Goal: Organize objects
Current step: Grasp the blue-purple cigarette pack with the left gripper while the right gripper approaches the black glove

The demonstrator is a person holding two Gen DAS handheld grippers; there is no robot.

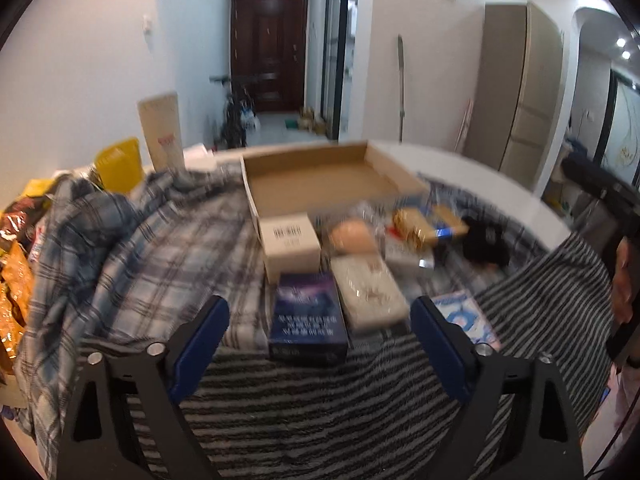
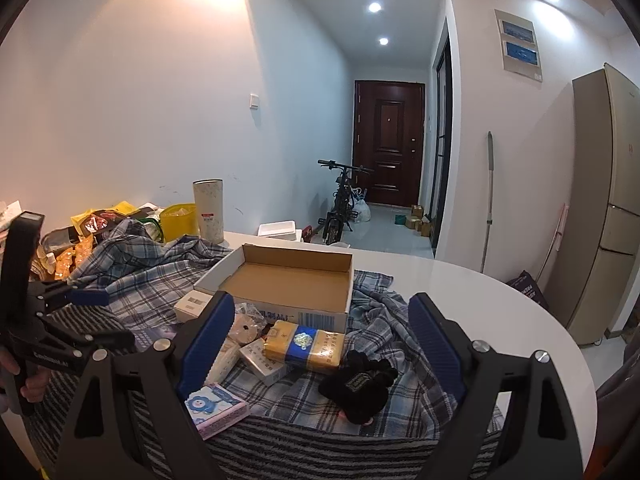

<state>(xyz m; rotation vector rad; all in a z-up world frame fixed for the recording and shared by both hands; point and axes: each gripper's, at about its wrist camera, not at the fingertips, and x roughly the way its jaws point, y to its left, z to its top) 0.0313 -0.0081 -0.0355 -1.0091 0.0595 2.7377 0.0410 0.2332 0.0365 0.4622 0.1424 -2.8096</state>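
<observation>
a blue-grey plaid cloth (image 2: 160, 280) lies over a black-and-white striped towel (image 2: 320, 452). the tray box (image 2: 288, 280) is brown inside, the packet (image 2: 308, 346) gold with a blue band, the glove (image 2: 360, 380) black.

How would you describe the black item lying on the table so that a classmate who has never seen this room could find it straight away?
Start at the open cardboard box on the checked cloth. In front of it lies a gold packet with a blue band; the black glove sits just beside that packet, toward the table's bare white edge. It is the only soft, dark, shapeless thing among boxes and packets.
</observation>
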